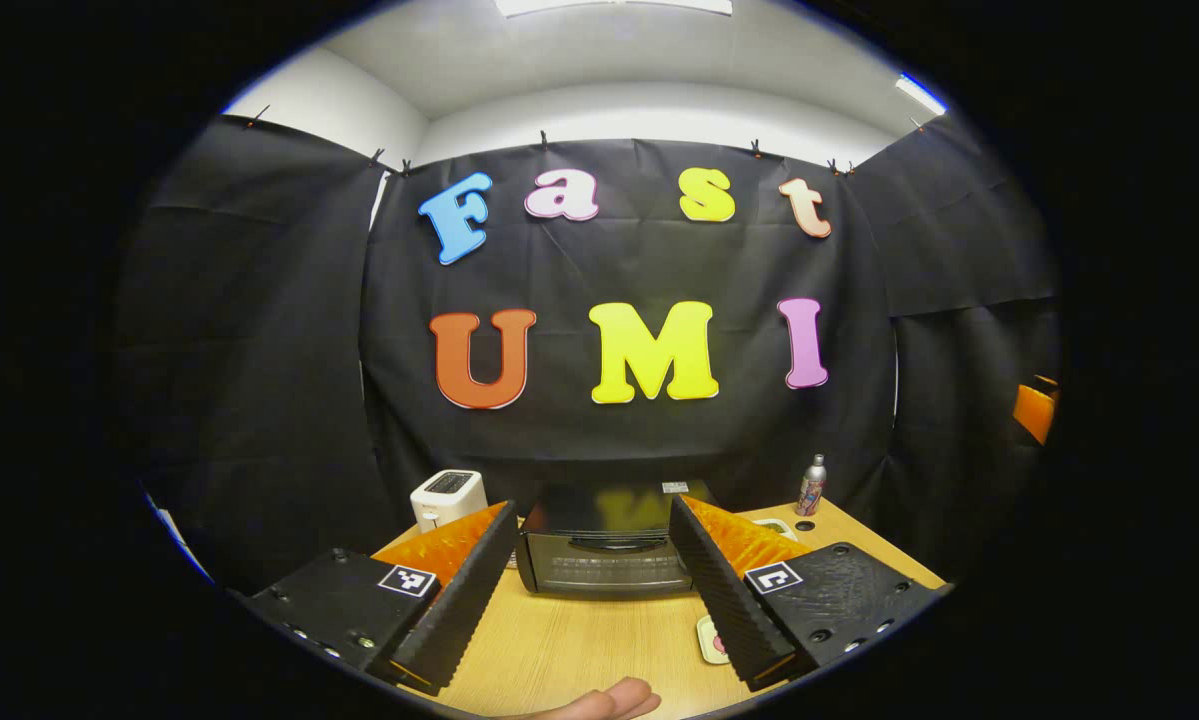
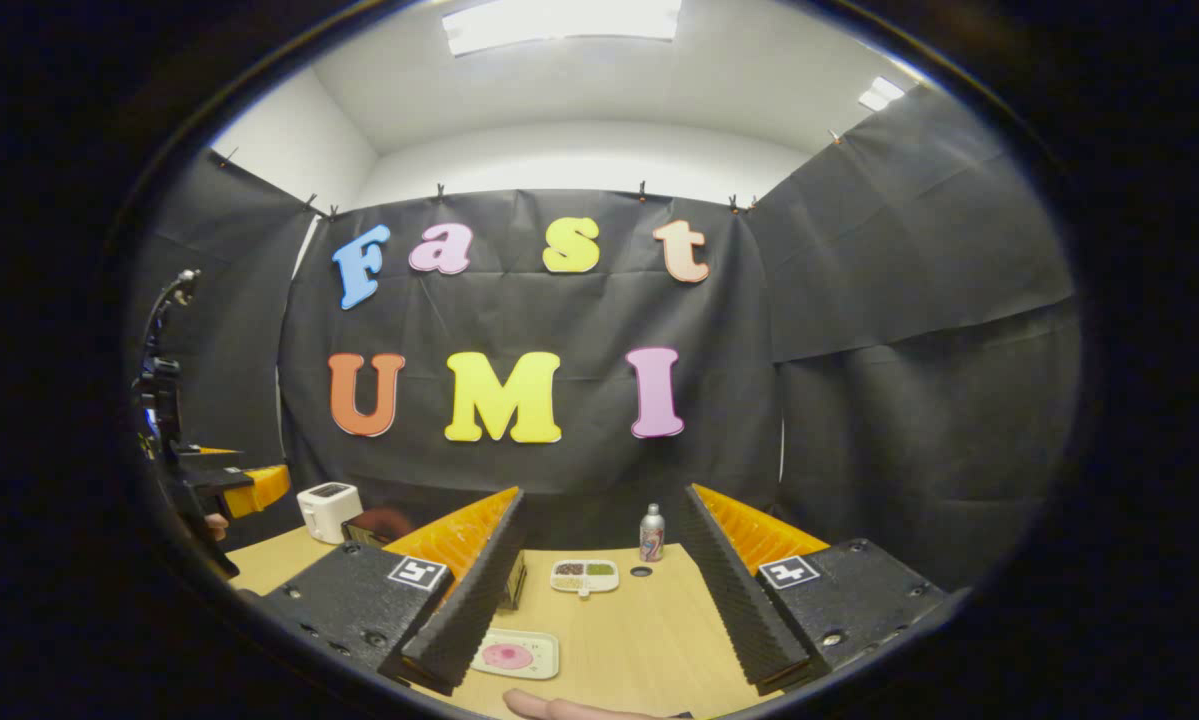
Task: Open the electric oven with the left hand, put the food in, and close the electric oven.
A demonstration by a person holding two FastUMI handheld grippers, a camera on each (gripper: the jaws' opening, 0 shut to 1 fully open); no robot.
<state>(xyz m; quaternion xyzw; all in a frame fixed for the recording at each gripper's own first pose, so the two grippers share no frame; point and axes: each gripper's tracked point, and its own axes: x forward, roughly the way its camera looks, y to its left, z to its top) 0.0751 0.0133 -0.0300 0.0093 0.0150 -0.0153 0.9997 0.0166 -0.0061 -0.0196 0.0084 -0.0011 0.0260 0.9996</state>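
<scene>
Your left tongs [image 1: 592, 585] and right tongs [image 2: 599, 590] both gape empty above the table [image 2: 649, 640], the closed electric oven [image 1: 604, 560] ahead, the food tray [image 2: 516, 655] near your right tongs.

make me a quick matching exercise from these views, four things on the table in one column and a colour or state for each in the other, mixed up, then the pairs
Things:
1. electric oven
2. toaster
3. bottle
4. food tray

Descriptions:
A. white, slots on top
B. pale, holding a pink piece of food
C. black, door closed
D. silver, standing upright

Pairs: 1-C, 2-A, 3-D, 4-B
</scene>
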